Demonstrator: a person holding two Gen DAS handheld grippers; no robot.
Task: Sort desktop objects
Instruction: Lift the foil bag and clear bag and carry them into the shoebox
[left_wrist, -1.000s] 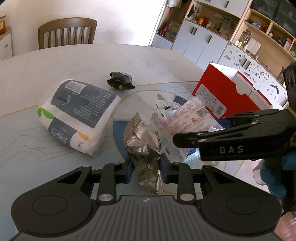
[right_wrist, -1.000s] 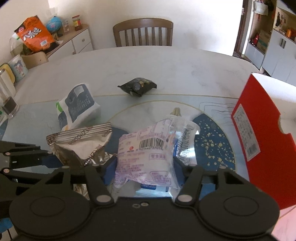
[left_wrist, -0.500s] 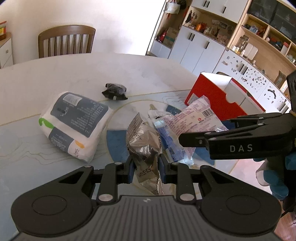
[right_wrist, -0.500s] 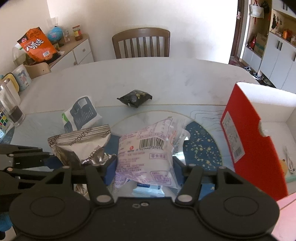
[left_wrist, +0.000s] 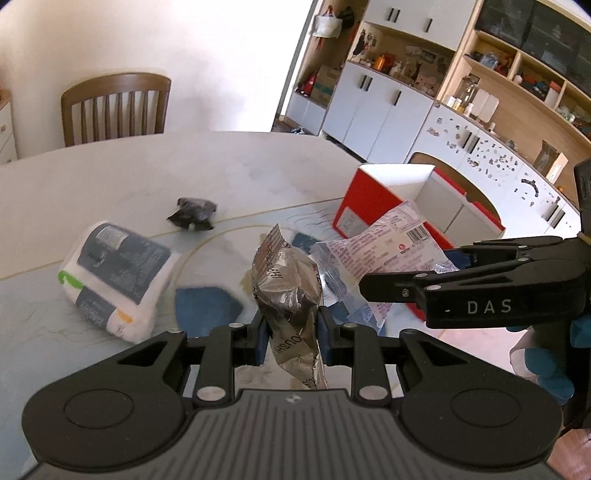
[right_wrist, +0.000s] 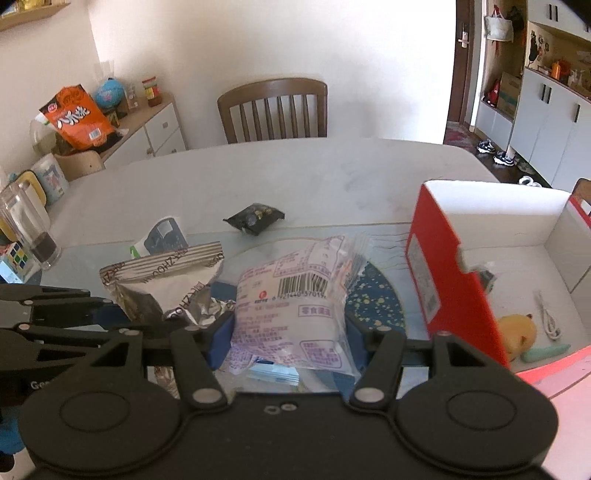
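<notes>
Gripping a crumpled silver foil snack bag (left_wrist: 286, 291) between narrow jaws, the left gripper (left_wrist: 290, 332) sits at lower centre of the left wrist view; its blue pads press on the bag's sides, and the bag stands up above the table (left_wrist: 110, 184). In the right wrist view, the right gripper (right_wrist: 288, 338) has its jaws about half spread and clamped on a clear packet with pink print and a barcode (right_wrist: 291, 299), lower centre of frame. Both packets are raised off the table surface.

At right of the right wrist view stands an open red box (right_wrist: 447, 280) with white interior; a yellow plush toy (right_wrist: 517, 328) and a white cable (right_wrist: 546, 314) lie inside. On the table, a white and grey soft pack (left_wrist: 114, 280) lies at centre left of the left wrist view, with a small black packet (left_wrist: 192, 218) beyond it. A wooden chair (right_wrist: 273, 110) stands behind the table.
</notes>
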